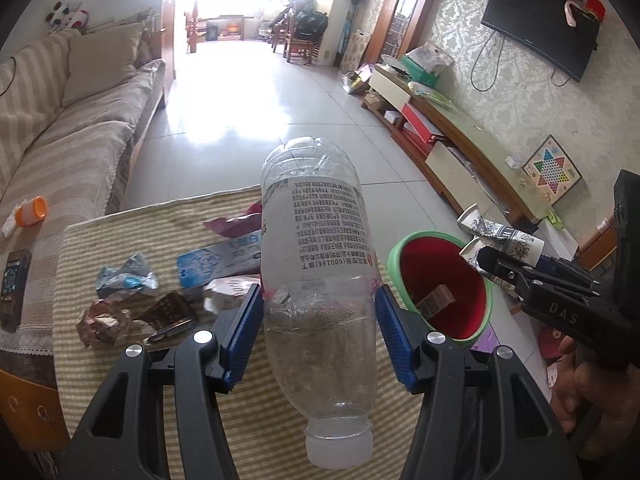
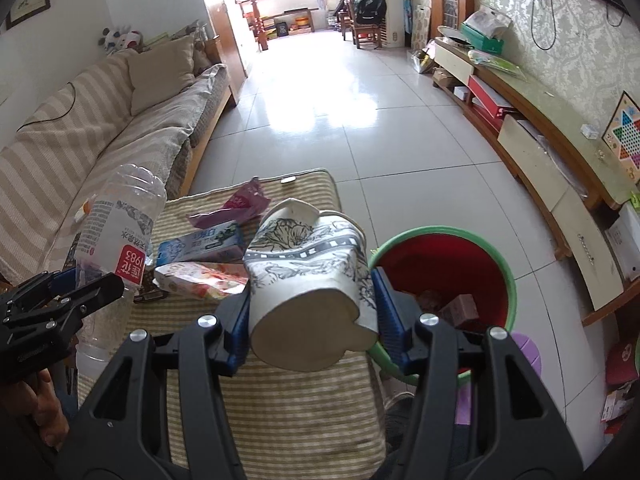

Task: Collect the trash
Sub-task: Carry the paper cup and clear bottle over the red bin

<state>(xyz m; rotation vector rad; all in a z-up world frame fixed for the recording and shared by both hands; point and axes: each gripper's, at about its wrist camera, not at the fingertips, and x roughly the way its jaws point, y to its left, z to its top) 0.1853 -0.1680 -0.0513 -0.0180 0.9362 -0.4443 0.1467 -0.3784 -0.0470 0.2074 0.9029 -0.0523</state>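
While my left gripper (image 1: 320, 336) clamps the clear plastic bottle (image 1: 318, 280) cap-toward-me above the striped cloth (image 1: 256, 420), my right gripper (image 2: 310, 316) pinches a crushed paper cup (image 2: 308, 272) just beside the red bin (image 2: 460, 264) with its green rim. Beyond the bottle I see crumpled wrappers (image 1: 124, 280), a blue carton (image 1: 220, 260) and a purple wrapper (image 1: 236, 224) lying on the cloth, then the sofa (image 1: 60, 152) further left.
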